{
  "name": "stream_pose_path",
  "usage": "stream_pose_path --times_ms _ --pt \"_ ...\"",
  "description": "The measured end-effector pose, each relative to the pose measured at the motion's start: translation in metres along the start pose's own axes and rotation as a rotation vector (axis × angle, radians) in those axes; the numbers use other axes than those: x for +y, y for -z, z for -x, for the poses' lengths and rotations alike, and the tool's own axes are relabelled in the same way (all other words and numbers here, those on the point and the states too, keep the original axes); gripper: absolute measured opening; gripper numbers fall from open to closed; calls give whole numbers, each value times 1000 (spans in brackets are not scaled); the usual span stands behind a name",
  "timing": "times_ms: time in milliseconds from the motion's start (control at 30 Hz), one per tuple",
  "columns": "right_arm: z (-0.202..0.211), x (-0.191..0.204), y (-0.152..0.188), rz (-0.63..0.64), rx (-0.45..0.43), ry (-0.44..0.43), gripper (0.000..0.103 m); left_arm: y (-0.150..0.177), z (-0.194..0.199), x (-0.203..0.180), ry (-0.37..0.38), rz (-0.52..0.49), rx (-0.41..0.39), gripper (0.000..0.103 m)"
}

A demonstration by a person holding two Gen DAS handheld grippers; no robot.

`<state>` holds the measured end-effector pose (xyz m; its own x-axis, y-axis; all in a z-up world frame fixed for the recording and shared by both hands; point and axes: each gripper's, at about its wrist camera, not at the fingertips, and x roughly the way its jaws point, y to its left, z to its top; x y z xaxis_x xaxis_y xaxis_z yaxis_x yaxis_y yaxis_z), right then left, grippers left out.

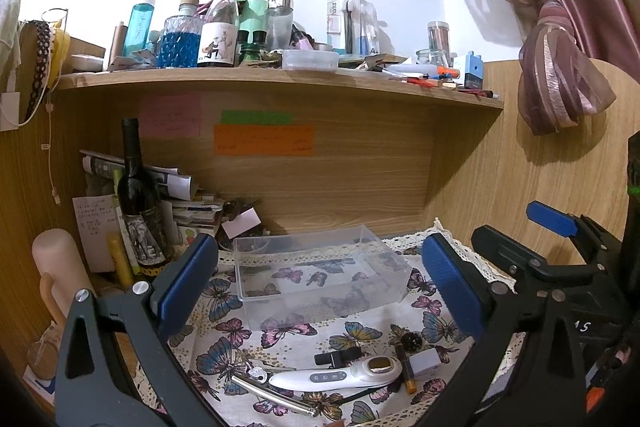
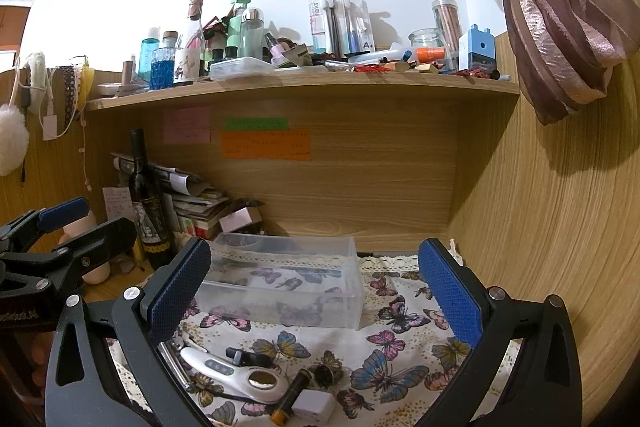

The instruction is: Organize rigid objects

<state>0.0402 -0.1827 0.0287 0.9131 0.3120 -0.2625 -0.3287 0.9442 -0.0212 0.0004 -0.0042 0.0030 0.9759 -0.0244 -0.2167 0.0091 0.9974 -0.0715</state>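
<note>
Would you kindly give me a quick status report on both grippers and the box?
Left gripper open, right gripper open, both empty. Clear plastic box empty; white handheld device, battery, keys on butterfly cloth. Nothing blocking.

Both the left tool (image 1: 320, 283) and right tool (image 2: 314, 291) hang side by side, jaws spread wide, holding nothing.

— What do your grippers look like?

— My left gripper (image 1: 320, 291) has a dark grey frame with triangular cut-outs, silver round screw heads at the joints, and blue textured pads (image 1: 452, 287) on both fingers.

— And the other?

— My right gripper (image 2: 314, 297) is built the same: black arms, silver screws, blue cross-hatched pads (image 2: 450, 297). White lettering marks its body.
</note>
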Motion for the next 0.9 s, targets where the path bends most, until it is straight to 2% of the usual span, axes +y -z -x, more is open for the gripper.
stream_pose_path --times_ms 900 --pt "3 2 -3 3 -5 2 103 -1 2 -2 -3 -5 -5 103"
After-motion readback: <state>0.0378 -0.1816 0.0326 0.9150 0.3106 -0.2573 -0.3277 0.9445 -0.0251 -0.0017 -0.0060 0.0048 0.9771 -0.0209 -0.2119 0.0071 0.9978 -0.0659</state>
